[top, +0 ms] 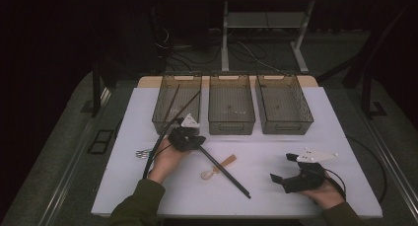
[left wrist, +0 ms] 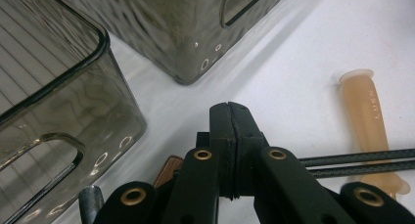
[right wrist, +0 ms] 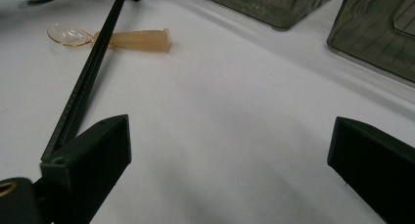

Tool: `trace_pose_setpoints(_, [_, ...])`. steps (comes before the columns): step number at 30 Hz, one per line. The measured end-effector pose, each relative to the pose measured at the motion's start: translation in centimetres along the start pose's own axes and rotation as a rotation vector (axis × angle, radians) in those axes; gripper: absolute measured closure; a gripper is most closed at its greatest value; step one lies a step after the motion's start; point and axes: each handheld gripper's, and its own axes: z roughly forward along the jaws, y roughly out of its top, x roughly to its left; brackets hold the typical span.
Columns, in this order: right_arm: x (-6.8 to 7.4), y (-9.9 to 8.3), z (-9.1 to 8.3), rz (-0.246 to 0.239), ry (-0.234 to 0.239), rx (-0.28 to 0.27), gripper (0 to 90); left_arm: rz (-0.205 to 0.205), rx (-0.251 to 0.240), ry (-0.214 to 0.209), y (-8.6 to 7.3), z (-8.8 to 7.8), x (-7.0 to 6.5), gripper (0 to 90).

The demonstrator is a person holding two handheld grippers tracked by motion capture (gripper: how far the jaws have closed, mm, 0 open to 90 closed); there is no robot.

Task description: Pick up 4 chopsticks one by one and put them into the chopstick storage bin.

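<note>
The left gripper (top: 196,141) has its jaws pressed together with nothing visible between them, hovering just in front of the smoky bins (top: 231,103). The black chopsticks (top: 224,170) lie on the white bench (top: 276,196) just beside it, running across the amber plastic spoon (top: 219,167) close by. The right gripper (top: 281,168), well apart from them, rests with jaws spread wide and empty.

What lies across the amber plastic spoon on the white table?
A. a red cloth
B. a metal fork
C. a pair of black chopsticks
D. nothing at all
C: the black chopsticks cross over the amber spoon; the right gripper view shows the same.
</note>
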Motion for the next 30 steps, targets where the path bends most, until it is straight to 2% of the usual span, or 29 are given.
trace_pose_setpoints(8, [-0.03,0.01,0.03,-0.002,0.001,-0.001,2.1,0.012,0.029,0.000,-0.14,0.24,-0.10,89.7])
trace_pose_setpoints(9, [-0.02,0.02,0.01,-0.002,0.000,-0.001,2.1,0.026,0.030,-0.001,-0.11,0.25,-0.04,89.7])
trace_pose_setpoints(12, [-0.01,0.02,-0.03,0.000,0.001,-0.001,2.2,0.015,0.034,-0.003,-0.19,0.22,-0.20,89.7])
trace_pose_setpoints(16, [-0.04,0.02,-0.04,-0.001,0.001,-0.002,2.1,0.032,0.048,-0.008,-0.28,0.18,-0.16,89.7])
trace_pose_setpoints(18, [-0.04,0.02,-0.06,-0.001,0.000,-0.002,2.2,0.020,0.046,-0.010,-0.37,0.12,-0.29,89.7])
trace_pose_setpoints(30, [-0.07,0.03,-0.13,0.001,-0.002,-0.003,2.1,0.036,0.072,-0.015,-0.89,-0.46,-0.55,89.7])
